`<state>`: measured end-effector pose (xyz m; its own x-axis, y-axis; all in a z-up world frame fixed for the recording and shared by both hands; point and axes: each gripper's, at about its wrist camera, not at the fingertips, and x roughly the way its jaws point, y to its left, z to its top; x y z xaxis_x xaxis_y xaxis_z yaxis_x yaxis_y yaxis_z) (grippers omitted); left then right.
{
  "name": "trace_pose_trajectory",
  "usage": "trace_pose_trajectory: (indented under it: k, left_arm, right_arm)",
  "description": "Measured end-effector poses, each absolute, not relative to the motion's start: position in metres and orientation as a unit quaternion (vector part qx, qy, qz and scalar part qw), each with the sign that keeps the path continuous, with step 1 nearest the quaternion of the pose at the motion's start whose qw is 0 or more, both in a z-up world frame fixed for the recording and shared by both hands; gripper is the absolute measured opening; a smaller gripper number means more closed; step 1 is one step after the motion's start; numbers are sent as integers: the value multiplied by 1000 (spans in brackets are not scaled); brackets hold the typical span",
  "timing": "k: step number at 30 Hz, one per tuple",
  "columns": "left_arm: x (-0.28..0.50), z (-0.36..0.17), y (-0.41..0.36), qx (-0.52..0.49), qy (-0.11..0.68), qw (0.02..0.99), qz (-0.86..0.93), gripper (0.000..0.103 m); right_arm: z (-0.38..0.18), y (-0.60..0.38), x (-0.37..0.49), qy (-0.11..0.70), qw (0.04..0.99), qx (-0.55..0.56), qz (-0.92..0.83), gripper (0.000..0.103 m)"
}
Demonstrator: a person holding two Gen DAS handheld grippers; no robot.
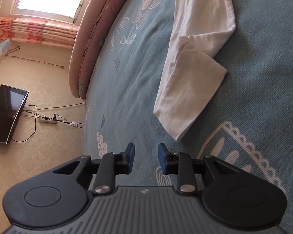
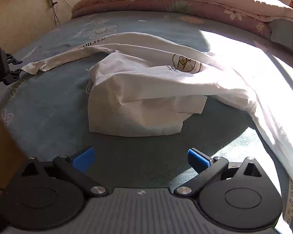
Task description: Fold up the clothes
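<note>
A: Over on the left we've got our left gripper (image 1: 146, 159) above the blue bedsheet (image 1: 127, 89), tongs a little apart, nothing between the pads.

B: And from the right-hand camera that left gripper sits right at the sleeve cuff (image 2: 32, 67), though we can't tell if a fingertip touches the cloth.

A: Moving across, the white shirt (image 2: 146, 89) lies rumpled mid-bed, one sleeve stretched out leftward, "OH,YES!" printed near it.

B: Its body is bunched up in a heap, part of it in bright sun on the right.

A: Closer to us, our right gripper (image 2: 140, 159) has its tongs spread wide, empty, hovering over bare sheet just short of the shirt.

B: Pink quilt (image 2: 185, 0) folded along the far edge.
</note>
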<state>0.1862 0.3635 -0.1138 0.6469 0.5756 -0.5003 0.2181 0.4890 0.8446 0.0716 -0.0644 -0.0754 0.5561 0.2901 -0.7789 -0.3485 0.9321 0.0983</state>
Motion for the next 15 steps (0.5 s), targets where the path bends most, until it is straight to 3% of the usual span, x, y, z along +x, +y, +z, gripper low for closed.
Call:
trace_pose_trajectory:
  k: [5,7,15]
  left_arm:
    - [154,-96,338,472,364,799,81,33]
    - [151,-92,318,472,344,810,49,55]
    - [192,-117,285,422,337,839,68,55]
  right_arm:
    - [-76,-57,74,435,878,-37,195,103]
    - [-78,-54,75,437,877,-38,197,103]
    - [-76,-44,70,436,875,-52,205,103]
